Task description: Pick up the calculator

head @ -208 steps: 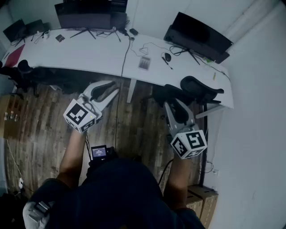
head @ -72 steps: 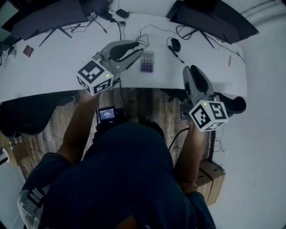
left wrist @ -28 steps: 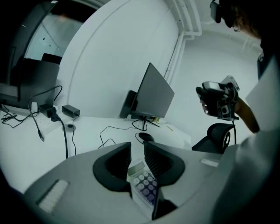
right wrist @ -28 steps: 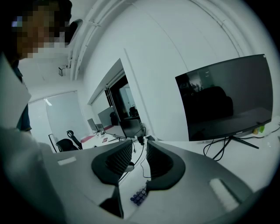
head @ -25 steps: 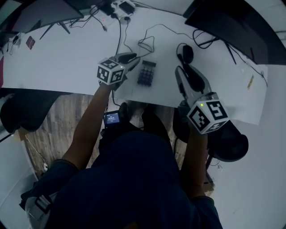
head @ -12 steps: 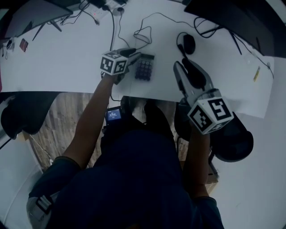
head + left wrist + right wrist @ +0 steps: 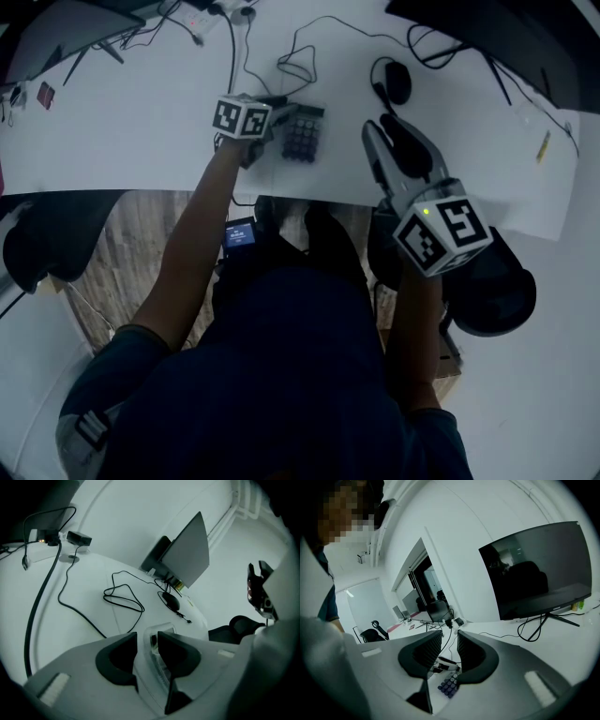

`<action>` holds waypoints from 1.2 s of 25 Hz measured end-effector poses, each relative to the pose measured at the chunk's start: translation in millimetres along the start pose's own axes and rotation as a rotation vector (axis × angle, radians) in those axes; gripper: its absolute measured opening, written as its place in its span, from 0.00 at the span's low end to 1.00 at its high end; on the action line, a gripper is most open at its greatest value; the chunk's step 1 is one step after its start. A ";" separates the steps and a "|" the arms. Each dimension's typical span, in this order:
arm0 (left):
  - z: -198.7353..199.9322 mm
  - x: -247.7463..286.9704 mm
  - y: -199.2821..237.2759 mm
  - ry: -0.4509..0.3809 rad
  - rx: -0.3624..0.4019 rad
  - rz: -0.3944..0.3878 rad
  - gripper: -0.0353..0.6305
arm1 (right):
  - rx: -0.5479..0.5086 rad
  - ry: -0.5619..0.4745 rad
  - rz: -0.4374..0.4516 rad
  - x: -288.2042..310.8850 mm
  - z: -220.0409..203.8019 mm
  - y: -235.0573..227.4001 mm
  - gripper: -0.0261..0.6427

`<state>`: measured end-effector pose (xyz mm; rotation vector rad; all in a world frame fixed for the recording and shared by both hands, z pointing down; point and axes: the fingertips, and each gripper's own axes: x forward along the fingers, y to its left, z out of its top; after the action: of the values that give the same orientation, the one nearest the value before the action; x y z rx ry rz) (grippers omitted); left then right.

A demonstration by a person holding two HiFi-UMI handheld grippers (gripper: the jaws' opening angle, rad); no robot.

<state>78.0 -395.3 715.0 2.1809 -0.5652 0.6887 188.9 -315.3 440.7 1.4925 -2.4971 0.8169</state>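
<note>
While the calculator [image 7: 302, 137] lies flat on the desk [image 7: 131, 122] near its front edge, the left gripper [image 7: 147, 641] is down at its left side, jaws a little apart with the keypad showing in the gap. No pinch is to be seen yet. The right gripper [image 7: 449, 651] hangs over the desk further right, jaws slightly apart with nothing between them, apart from the calculator. As I read it, the grasp is being set up. To do it well, square the jaws to the calculator's long sides and seat both pads low on the edges, not on the keys. Close evenly so it doesn't skate across the smooth top — then lift level, minding the looped cable [image 7: 298, 66] just beyond
</note>
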 end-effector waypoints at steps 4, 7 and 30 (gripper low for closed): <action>-2.2 2.8 -5.6 0.025 -0.063 -0.053 0.21 | -0.005 -0.002 0.001 -0.6 0.3 2.4 0.19; -3.1 5.1 -9.1 0.035 -0.067 -0.076 0.20 | -0.006 -0.004 -0.003 -2.3 0.2 3.2 0.19; 38.5 -75.5 -49.2 -0.288 0.112 -0.007 0.15 | -0.045 -0.014 0.006 -5.3 5.0 24.3 0.19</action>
<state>61.0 -382.2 619.4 2.4047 -0.6795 0.4125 171.8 -304.8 425.1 1.4813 -2.5139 0.7484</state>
